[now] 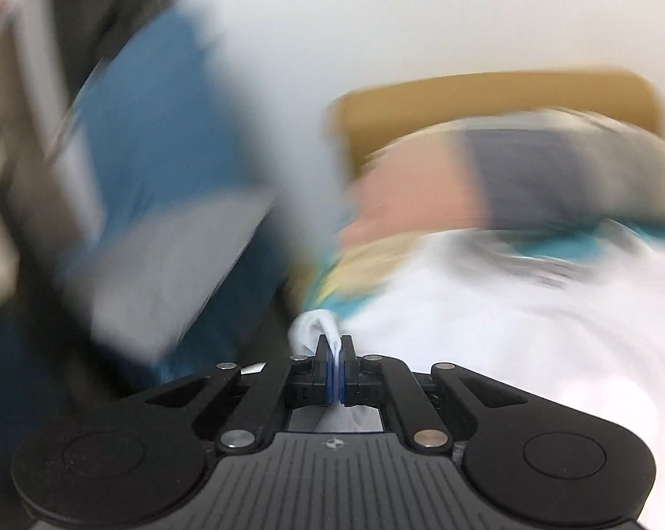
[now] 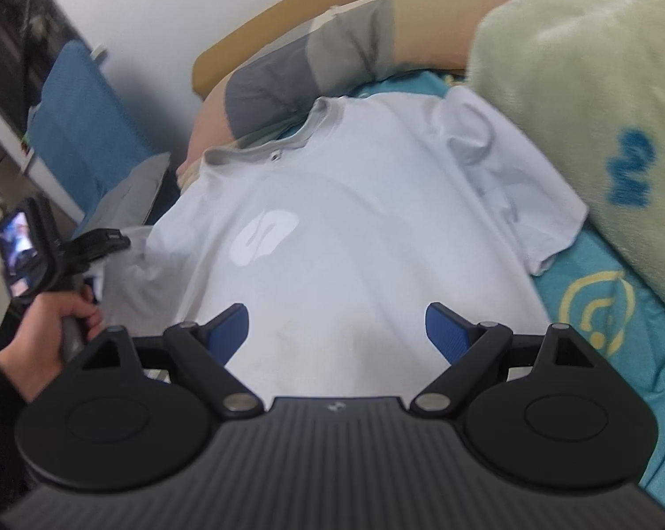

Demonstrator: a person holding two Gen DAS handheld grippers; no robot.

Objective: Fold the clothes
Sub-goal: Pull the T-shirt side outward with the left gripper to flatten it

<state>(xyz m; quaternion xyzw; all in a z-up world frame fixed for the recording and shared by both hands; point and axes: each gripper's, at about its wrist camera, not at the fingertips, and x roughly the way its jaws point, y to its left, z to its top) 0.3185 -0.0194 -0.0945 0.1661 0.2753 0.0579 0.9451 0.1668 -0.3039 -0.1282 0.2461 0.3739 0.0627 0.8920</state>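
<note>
A white T-shirt (image 2: 332, 229) with a grey collar and a white chest logo lies spread front-up on a bed. In the right wrist view my right gripper (image 2: 336, 331) hovers open over the shirt's lower part, its blue pads wide apart and empty. At the shirt's left sleeve a hand holds my left gripper (image 2: 107, 238). The left wrist view is motion-blurred. There, my left gripper (image 1: 336, 353) is shut on a bunched fold of the white T-shirt (image 1: 487, 322), and the cloth runs between the blue pads.
A teal sheet (image 2: 597, 309) with yellow print covers the bed. A pale green blanket (image 2: 597, 88) is heaped at the right. A grey and tan pillow (image 2: 314, 57) lies by the tan headboard (image 2: 244, 39). A blue chair (image 2: 76, 123) stands at the left against the white wall.
</note>
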